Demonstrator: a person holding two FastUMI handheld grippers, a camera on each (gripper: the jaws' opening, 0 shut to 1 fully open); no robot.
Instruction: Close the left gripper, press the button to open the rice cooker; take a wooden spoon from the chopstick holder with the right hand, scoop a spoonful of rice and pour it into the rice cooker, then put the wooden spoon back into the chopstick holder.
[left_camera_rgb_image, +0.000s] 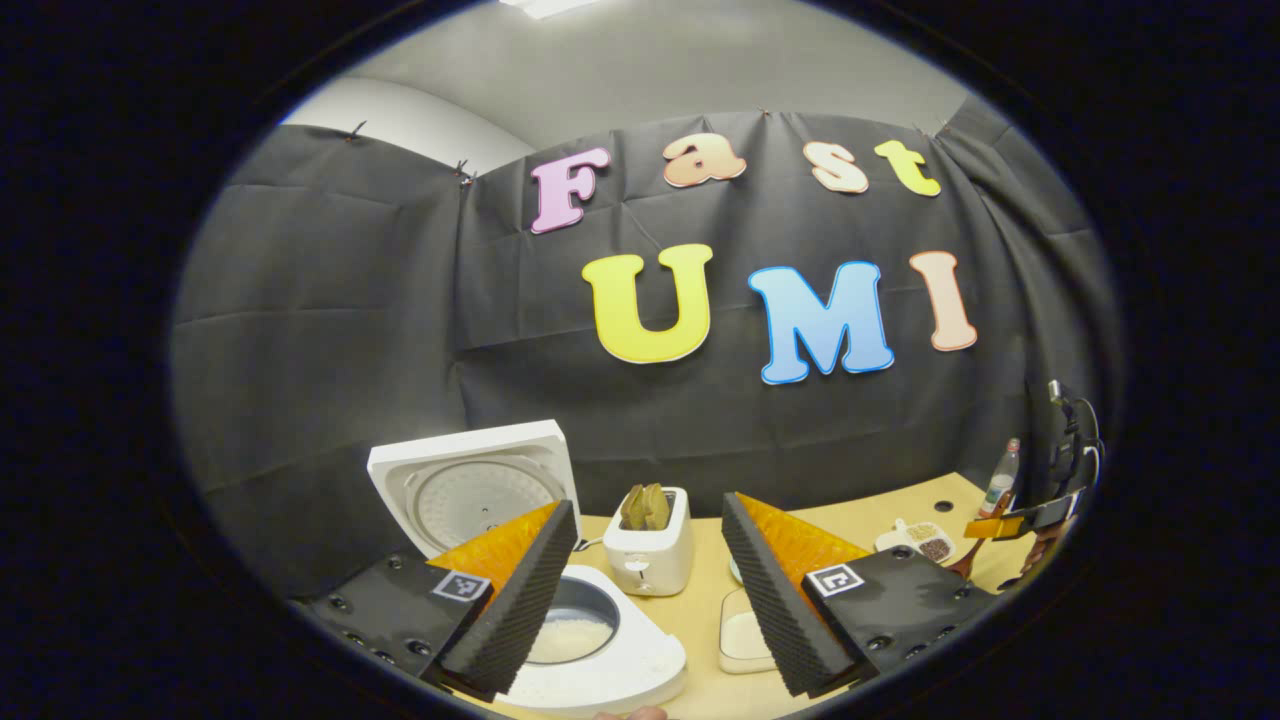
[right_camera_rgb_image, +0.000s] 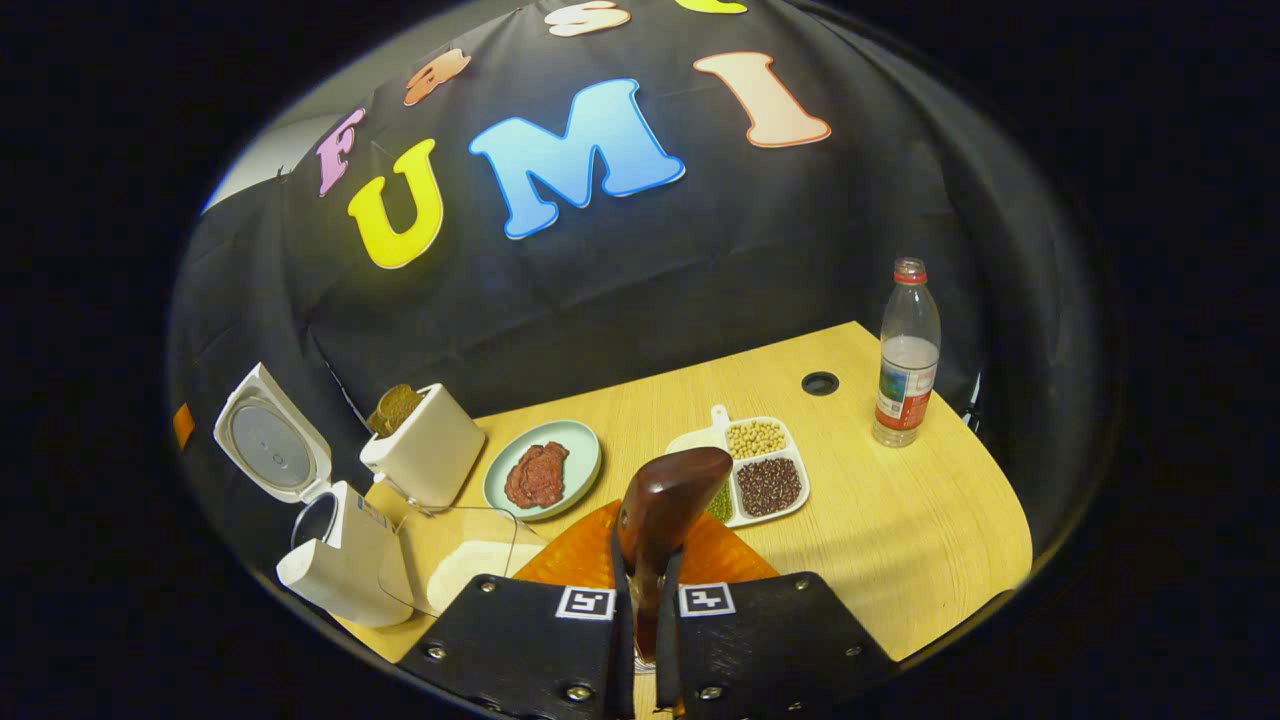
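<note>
Rice cooker (left_camera_rgb_image: 560, 640) open, rice inside; left gripper (left_camera_rgb_image: 650, 580) fingers apart. Right gripper (right_camera_rgb_image: 645, 590) clamped on wooden spoon (right_camera_rgb_image: 665, 500). Probably pre-scoop or return; next move needs steady carriage.

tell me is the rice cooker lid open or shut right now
Open. The lid stands tipped up behind the rice cooker, and the inner pot with white rice shows below it.
</note>
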